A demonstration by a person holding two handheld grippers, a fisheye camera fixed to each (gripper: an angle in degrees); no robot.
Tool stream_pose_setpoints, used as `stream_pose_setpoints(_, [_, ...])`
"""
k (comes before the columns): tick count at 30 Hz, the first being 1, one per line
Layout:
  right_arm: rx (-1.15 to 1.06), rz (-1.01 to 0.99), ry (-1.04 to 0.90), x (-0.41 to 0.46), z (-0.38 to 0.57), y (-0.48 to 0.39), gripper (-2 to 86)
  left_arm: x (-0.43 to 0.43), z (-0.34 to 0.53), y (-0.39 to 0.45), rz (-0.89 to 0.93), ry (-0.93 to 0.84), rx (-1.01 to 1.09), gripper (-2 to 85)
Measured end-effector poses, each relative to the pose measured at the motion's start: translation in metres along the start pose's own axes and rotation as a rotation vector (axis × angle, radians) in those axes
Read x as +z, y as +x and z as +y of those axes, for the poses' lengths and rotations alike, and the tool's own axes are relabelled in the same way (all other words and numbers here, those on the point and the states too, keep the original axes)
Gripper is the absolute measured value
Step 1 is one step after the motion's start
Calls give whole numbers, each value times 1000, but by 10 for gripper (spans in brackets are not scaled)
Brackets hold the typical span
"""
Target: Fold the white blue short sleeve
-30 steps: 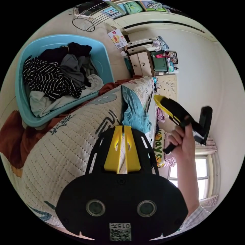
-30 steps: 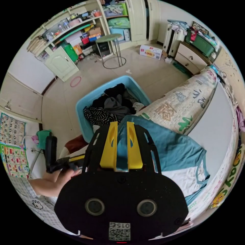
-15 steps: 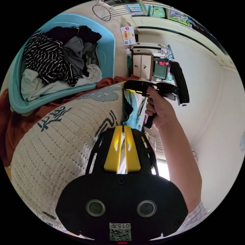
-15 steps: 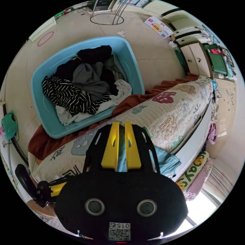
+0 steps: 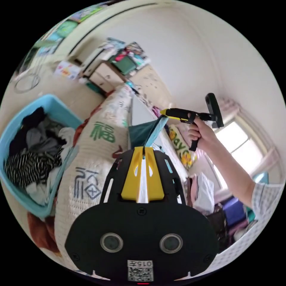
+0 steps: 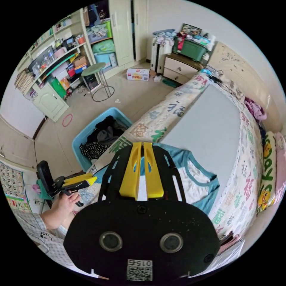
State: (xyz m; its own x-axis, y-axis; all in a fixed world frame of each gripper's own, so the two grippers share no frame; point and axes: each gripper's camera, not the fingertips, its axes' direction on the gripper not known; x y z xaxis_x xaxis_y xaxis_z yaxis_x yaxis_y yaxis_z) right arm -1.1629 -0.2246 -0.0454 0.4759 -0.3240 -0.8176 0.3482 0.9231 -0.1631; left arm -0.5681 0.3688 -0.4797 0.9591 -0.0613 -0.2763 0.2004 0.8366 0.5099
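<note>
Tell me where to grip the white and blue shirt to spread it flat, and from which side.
Grip the white and blue shirt along its upper edge at the shoulders, coming from the bed's near side. Both the left gripper and the right gripper already pinch it there, and the rest drapes toward the bed.

Left tongs point(image 5: 143, 152): jaws closed on the white and blue shirt point(image 5: 149, 132) edge. Right tongs point(image 5: 163, 112), held in a hand point(image 5: 200, 135), pinch the same shirt above the bed point(image 5: 98, 149). Blue basket point(image 5: 64, 111) of clothes sits on the floor beside the bed
</note>
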Motion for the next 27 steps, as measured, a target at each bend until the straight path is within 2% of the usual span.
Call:
stream_pose_setpoints(3, [96, -11, -21, -2, 80, 59, -5, 37, 2, 29, 41, -165, 116, -4])
stream_pose_setpoints(8, [267, -115, -95, 49, 208, 133, -2, 83, 14, 63, 36, -389, 227, -2])
stream_pose_setpoints(13, [400, -53, -116, 70, 282, 173, 5, 112, 22, 87, 67, -587, 344, 7])
stream_pose_setpoints(16, [328, -37, -79, 63, 305, 166, 20, 101, 12, 91, 110, -533, 376, 12])
stream_pose_setpoints(19, [215, -23, -64, 67, 314, 146, 38, 83, -2, 73, 72, -397, 276, 18])
stream_pose_setpoints(22, [141, -103, -48, 84, 316, 123, 51, 74, -7, 63, -64, -334, 224, 32])
stream_pose_setpoints(26, [12, -194, -40, 114, 312, 74, 73, 71, -11, 64, -20, -277, 207, 44])
stream_pose_setpoints(27, [-11, -199, -44, 119, 311, 66, 76, 76, -10, 65, -56, -292, 202, 44])
